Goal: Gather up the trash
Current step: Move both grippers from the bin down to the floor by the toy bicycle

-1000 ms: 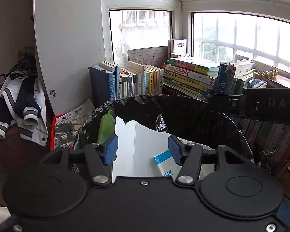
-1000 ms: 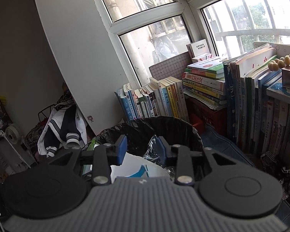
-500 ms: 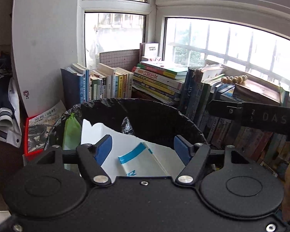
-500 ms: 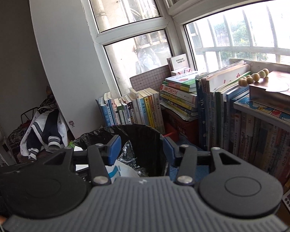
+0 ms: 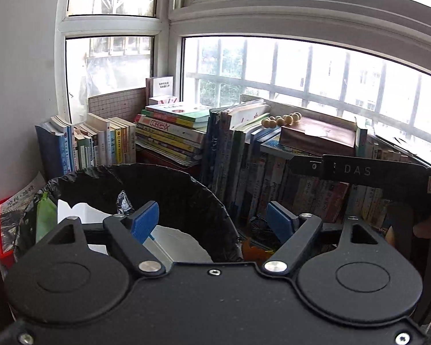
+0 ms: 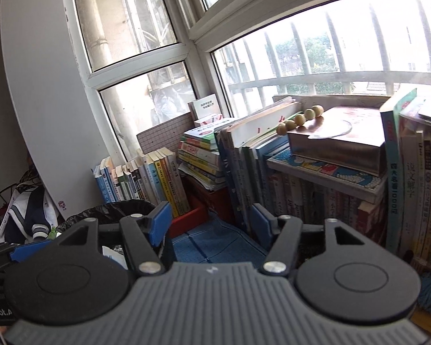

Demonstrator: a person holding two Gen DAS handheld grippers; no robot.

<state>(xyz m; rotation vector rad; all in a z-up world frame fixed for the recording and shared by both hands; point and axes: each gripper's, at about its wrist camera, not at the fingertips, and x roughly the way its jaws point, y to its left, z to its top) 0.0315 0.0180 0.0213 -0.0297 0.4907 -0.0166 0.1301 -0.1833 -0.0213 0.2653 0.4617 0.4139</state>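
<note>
Now both the left gripper (image 5: 212, 220) and right gripper (image 6: 208, 224) have just been opening, nothing between their jaws; white paper (image 5: 181, 244) lies inside the black-lined bin (image 5: 172, 192) beside stacked books (image 5: 169, 135).

Your wrist views face window corner, close over black-lined trash bin (image 5: 169, 189) (image 6: 120, 208); both share stacked paperback books (image 5: 169, 132) (image 6: 201, 155)

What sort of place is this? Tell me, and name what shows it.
Most likely a home's window corner or enclosed balcony used for storage: books stacked and shelved under barred windows, a lined trash bin holding paper, and a jacket heaped nearby.
</note>
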